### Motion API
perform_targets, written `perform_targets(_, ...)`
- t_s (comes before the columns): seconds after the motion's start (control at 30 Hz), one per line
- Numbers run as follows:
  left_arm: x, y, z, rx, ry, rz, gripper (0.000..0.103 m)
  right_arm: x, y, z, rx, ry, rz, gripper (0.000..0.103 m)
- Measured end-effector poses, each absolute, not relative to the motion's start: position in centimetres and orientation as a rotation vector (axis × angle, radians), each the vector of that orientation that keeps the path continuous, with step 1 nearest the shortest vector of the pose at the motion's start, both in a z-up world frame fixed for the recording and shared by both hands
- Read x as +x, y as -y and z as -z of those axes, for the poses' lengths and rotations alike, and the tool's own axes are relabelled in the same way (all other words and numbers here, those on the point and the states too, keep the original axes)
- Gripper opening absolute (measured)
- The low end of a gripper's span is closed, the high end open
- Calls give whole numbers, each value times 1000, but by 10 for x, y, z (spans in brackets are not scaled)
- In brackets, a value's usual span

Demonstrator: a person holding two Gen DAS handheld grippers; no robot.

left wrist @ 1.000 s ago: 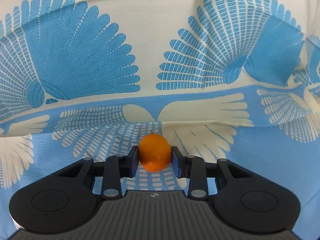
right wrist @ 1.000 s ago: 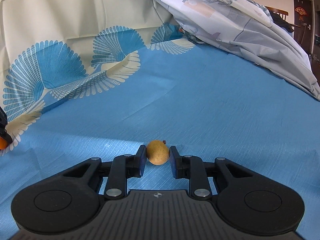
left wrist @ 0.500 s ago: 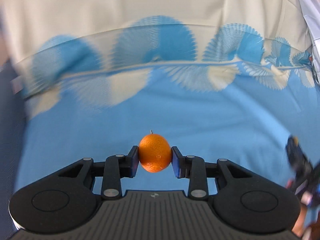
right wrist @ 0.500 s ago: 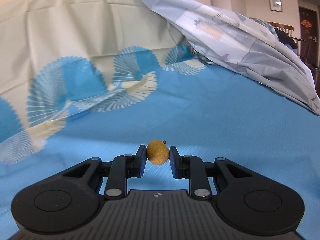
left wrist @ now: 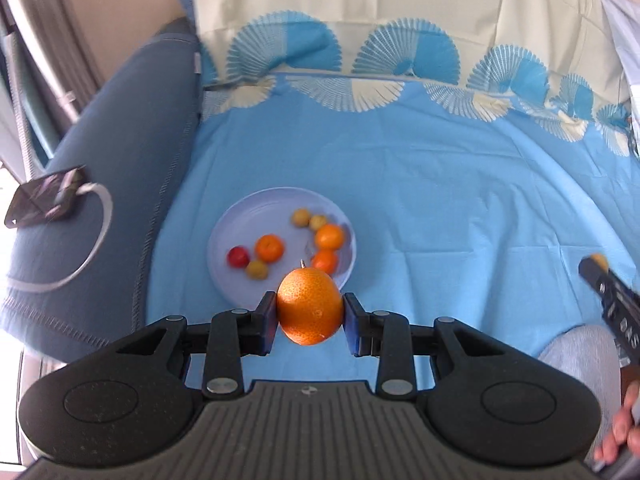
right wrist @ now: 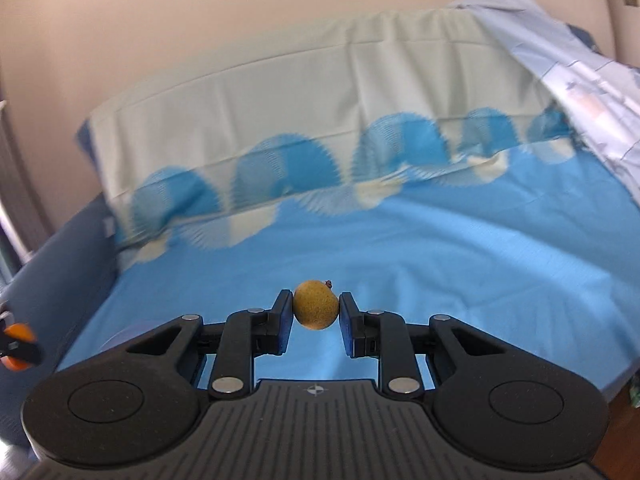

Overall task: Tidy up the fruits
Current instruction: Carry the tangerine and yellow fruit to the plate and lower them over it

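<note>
Orange round mandarin [left wrist: 310, 307] is sitting pinched in the left gripper [left wrist: 310, 314] fingers, hovering just short of the pale-blue round plate [left wrist: 224, 236]; right gripper [right wrist: 316, 312] is pinching a small tan fruit [right wrist: 315, 305], farther off.

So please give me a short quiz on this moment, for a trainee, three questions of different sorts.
1. True or false: the left tool is shut on an orange fruit.
2. How many fruits lie on the plate?
3. The right tool holds: A) a red fruit, B) a small brownish-yellow fruit, C) nothing.

Key: 1 true; 2 seven; 3 B.
</note>
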State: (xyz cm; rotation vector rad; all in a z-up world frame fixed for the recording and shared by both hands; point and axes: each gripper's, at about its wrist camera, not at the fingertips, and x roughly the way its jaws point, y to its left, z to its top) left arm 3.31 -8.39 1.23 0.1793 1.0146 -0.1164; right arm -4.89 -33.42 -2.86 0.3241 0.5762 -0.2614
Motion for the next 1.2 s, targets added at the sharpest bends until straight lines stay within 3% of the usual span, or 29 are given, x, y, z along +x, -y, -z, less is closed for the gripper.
perform_targets(0.5, -79, 28, -36, 78, -863, 122, 38, -132, 224, -29, 158, -574, 41, 26)
perform_targets(1.2, -77, 13, -30, 43, -869, 109, 38, -125, 216, -33, 127, -591, 56, 26)
